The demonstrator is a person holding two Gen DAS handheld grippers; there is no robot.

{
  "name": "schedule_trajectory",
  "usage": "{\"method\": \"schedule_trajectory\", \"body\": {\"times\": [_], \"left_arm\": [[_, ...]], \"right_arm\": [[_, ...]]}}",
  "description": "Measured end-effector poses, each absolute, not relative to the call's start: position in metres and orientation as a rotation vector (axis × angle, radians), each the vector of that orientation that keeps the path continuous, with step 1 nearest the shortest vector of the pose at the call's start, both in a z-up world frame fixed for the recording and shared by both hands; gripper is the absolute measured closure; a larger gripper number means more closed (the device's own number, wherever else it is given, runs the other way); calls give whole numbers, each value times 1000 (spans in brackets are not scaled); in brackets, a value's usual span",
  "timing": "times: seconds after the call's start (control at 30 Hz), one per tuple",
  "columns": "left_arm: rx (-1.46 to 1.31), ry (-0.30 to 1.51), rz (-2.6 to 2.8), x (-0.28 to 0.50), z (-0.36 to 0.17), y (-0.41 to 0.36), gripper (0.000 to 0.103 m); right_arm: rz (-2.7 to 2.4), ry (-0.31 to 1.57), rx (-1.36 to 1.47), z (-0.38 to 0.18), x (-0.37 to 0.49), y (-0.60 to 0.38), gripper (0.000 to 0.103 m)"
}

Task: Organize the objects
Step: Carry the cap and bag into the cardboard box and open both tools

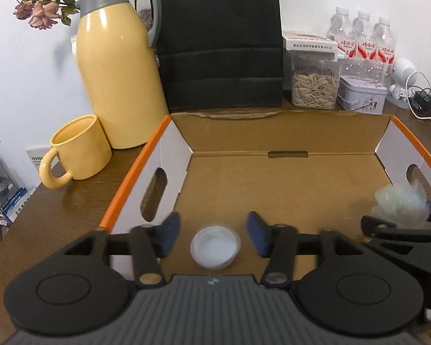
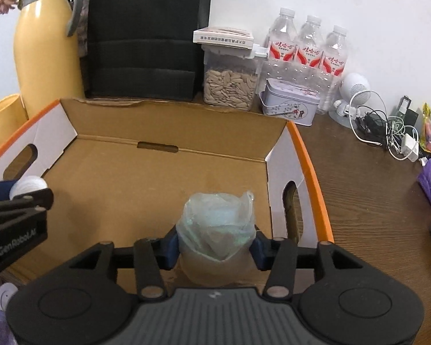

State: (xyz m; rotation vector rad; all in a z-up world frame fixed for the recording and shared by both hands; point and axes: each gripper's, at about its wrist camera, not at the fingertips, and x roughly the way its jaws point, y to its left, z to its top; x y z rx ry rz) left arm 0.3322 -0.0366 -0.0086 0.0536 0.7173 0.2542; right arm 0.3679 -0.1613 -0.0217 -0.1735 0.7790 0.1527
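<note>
Two grippers hover over an open cardboard box, each at the point of letting an item go into it; that is my reading of the step.

Left wrist view: the left gripper (image 1: 212,237) points down into the cardboard box (image 1: 287,132), which has orange rims and white side walls with handle holes. Its blue fingers (image 1: 169,230) stand apart, clear of a small white cup (image 1: 215,247) that sits blurred between them, at 6 o'clock in the frame. The cup looks round, shallow and light. At 3 o'clock the right gripper (image 1: 399,218) reaches in with a crumpled bag. A yellow thermos (image 1: 117,72) and yellow mug (image 1: 77,152) stand on the desk (image 1: 57,210) at 10 o'clock.

Right wrist view: the right gripper (image 2: 215,248) has a pale, translucent plastic bag (image 2: 218,230) between its fingers; they stand close against it, and I cannot tell whether they press it. The bag is soft, bunched and greenish, over the box floor near the right wall. At 9 o'clock the left gripper shows with the white cup.

Next, I judge, both grippers need to lift away cleanly without dragging the items out.
</note>
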Motion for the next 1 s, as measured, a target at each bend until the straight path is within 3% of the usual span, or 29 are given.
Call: {"method": "schedule_trajectory", "body": {"times": [0.07,0.1,0.17,0.33,0.43,1.0], "left_arm": [[57,697,263,330,-5,-36,10],[59,685,266,329,-4,-36,2],[48,668,263,326,0,-35,0],[31,648,249,321,5,-32,0],[22,633,243,314,10,-30,0],[-18,463,175,218,54,-4,0]], "right_arm": [[154,771,-181,-20,366,-160,26],[149,765,-188,-19,366,-159,20],[149,749,-194,-17,363,-159,13],[159,744,-180,-14,358,-162,9],[163,737,-177,-12,354,-165,1],[253,593,-139,49,267,-208,0]]}}
